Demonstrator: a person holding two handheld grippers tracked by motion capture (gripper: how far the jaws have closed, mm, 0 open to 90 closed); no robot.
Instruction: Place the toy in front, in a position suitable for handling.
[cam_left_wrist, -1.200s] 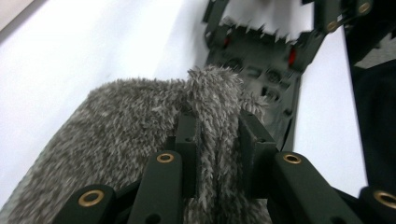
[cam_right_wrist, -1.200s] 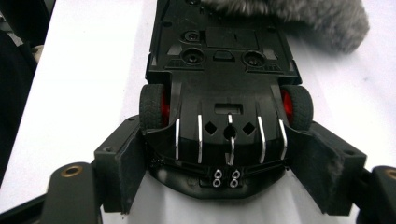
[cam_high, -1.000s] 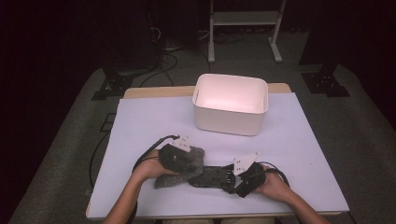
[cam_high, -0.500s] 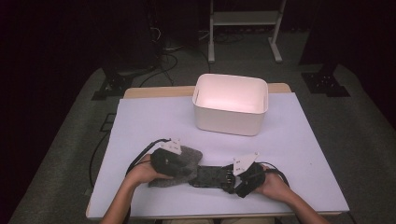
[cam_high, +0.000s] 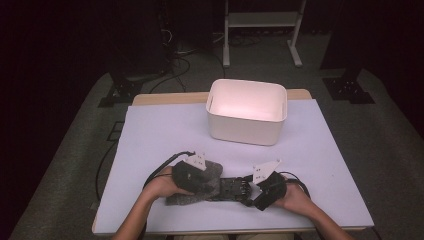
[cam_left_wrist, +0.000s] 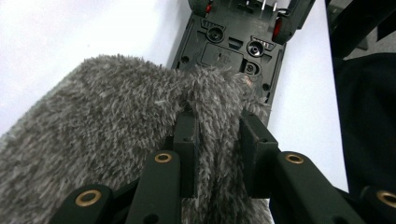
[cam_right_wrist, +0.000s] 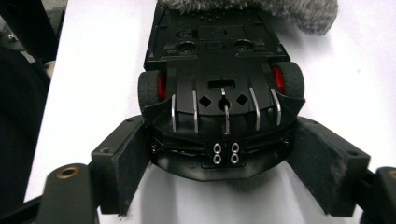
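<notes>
The left gripper (cam_left_wrist: 212, 154) is pinched shut on a fold of the fuzzy grey cloth (cam_left_wrist: 107, 135), its 2 black jaws pressing the pile between them. In the high view this left gripper (cam_high: 202, 181) sits on the cloth (cam_high: 212, 172) near the table's front edge. The right gripper (cam_right_wrist: 224, 163) has its 2 jaws set wide on either flank of the black toy car with red-hubbed wheels (cam_right_wrist: 219, 93), which lies upside down on the table; the pads stand against the car's tail, and its jaws have just been opening a little. In the high view the right gripper (cam_high: 252, 192) steadies the same car (cam_high: 232, 187), with the cloth draped over the car's far end.

Judged from this, the work looks like wiping the car, and it is midway: the car is steadied and the cloth covers 1 end, while the underside nearer the right gripper is bare. The white plastic bin (cam_high: 247, 111) stands well apart on the lilac table cover (cam_high: 160, 130); whether anything goes into it I cannot tell.
</notes>
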